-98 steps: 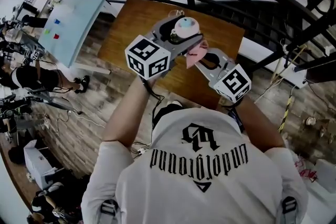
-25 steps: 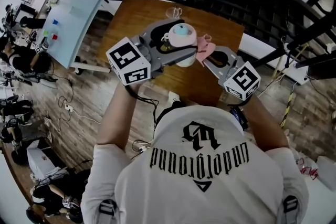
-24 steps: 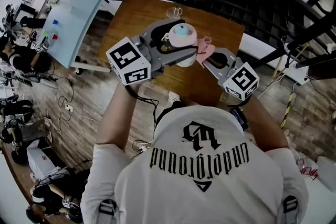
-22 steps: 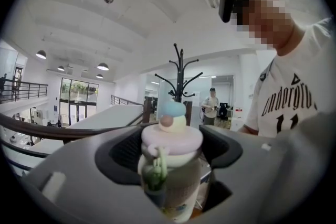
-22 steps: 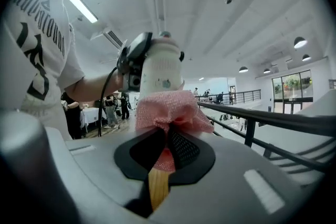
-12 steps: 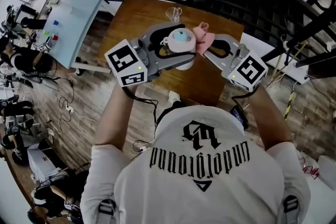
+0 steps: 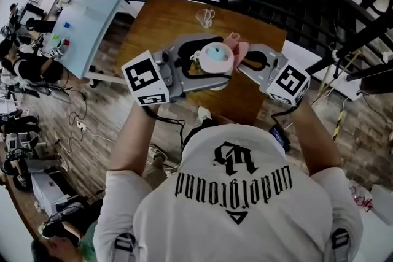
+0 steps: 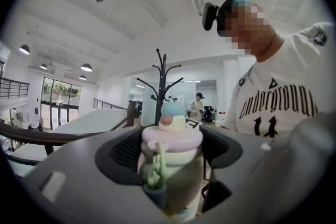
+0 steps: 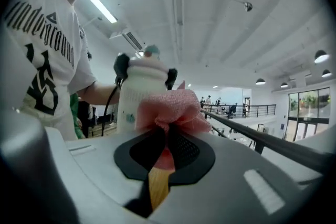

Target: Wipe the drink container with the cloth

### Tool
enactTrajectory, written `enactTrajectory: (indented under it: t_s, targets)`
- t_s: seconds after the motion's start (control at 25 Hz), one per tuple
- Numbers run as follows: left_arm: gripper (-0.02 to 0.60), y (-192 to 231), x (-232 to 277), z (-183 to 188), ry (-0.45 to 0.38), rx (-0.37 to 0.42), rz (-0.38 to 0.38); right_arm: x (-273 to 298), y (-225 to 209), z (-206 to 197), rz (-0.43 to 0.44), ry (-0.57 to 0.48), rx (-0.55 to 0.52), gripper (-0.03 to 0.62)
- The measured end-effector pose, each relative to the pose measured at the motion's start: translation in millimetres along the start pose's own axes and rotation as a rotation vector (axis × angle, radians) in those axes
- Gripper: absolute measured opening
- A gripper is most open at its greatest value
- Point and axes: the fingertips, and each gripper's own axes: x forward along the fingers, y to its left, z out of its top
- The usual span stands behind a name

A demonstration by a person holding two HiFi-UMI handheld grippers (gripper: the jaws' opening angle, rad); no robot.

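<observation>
Left gripper (image 7: 206,64) is clamped round the drink container (image 7: 216,53), with the wooden table (image 7: 159,27) well below it, and the pink cloth (image 7: 235,49), pinched tight in the right gripper (image 7: 245,61), is brought against the container's right side, where light, even strokes round the body are called for.

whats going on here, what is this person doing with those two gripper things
A person stands over a wooden table with a two-jaw gripper in each hand. The left gripper is clamped on a small drink bottle with a pastel lid, held up off the table. The right gripper pinches a bunched pink cloth right beside the bottle's side and seemingly against it, so this looks like the middle of wiping it.
</observation>
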Motion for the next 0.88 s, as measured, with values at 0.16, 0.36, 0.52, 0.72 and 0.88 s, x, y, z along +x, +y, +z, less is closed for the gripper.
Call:
enactTrajectory:
  t_s: [0.16, 0.36, 0.52, 0.72, 0.88]
  targets:
    - [0.387, -2.9, -5.6, -0.3, -0.003, -0.01, -0.003, 7.0, 19.3, -59.7, 0.066, 0.083, 0.076, 0.026]
    - [0.387, -11.4, -4.9, -4.9, 0.013, 0.006, -0.037, 6.1, 26.6, -65.7, 0.124, 0.078, 0.09, 0.026]
    - [0.387, -21.6, -6.9, -5.6, 0.017, 0.022, -0.076, 3.5, 21.9, -2.9, 0.157, -0.039, 0.049, 0.026]
    - [0.387, -37.1, -6.5, -2.2, 0.014, 0.064, -0.119, -0.9, 16.0, 63.1, 0.182, -0.152, -0.002, 0.026]
    - [0.387, -45.1, -3.4, 2.9, 0.003, 0.078, -0.157, 5.9, 15.4, 60.7, 0.213, -0.161, 0.036, 0.026]
